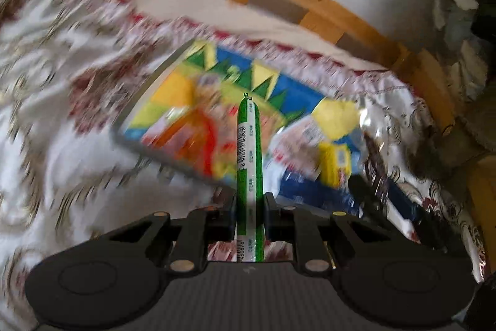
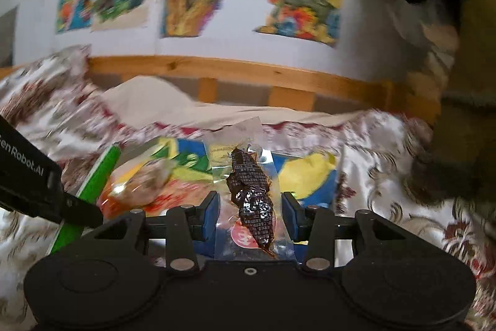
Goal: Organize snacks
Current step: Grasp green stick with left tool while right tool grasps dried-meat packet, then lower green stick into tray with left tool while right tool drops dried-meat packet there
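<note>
Bedspread w/ snack tray; both views blurred.
We see left gripper clenched on green stick, right gripper pinching sealed pouch by its edges; swing may slip the pouch.

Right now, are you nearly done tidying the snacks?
Not nearly. Done: nothing looks sorted yet. In hand: the left gripper pinches a green stick snack, and the right gripper holds a clear packet of dark snack. Left: colourful packets lying on the flowery bedspread.
</note>
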Demonstrator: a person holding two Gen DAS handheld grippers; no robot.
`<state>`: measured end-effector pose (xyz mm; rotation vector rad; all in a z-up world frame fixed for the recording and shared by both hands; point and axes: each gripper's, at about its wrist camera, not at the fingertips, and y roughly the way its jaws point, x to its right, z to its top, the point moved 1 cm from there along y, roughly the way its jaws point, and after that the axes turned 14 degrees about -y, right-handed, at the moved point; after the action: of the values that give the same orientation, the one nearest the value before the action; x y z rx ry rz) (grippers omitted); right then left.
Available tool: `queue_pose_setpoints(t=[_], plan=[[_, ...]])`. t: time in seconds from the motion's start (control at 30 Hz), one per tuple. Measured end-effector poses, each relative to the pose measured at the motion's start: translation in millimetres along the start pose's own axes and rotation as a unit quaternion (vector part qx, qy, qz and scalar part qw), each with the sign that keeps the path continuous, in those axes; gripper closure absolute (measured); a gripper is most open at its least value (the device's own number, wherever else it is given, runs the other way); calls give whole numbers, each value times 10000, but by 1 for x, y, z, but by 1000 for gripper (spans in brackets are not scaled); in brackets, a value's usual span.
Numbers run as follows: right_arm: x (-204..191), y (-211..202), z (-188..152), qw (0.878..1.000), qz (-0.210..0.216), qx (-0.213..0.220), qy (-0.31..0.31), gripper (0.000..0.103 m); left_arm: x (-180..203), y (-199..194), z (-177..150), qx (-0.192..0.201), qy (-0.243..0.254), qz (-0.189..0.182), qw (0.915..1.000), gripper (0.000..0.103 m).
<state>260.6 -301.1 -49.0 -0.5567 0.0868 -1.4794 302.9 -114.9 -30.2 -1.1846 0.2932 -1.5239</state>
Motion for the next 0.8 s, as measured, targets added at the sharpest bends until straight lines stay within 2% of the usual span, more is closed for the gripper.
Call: queue_pose_setpoints(t=[0.2, 0.3, 0.47, 0.53, 0.6, 0.8], plan=[[28, 22, -12, 9990, -133, 112, 406, 58, 43, 33, 19, 272, 336, -279, 9987, 85], [32, 36, -12, 9993, -118, 291, 223, 58, 57, 47, 31, 346, 369, -324, 9982, 85], [35, 65, -7, 9996, -2, 209, 207, 58, 67, 68, 47, 323, 693, -60, 9971, 85], [30, 73, -7, 9999, 48, 117, 56, 58, 63, 80, 50, 307, 765, 189, 9964, 85], [25, 81, -10, 9999, 91, 3, -43, 57, 56, 89, 52, 277, 747, 324, 9963, 85], [16, 92, -16, 9996, 266, -120, 30, 57, 39, 108, 51, 239, 448, 399, 9979, 85]])
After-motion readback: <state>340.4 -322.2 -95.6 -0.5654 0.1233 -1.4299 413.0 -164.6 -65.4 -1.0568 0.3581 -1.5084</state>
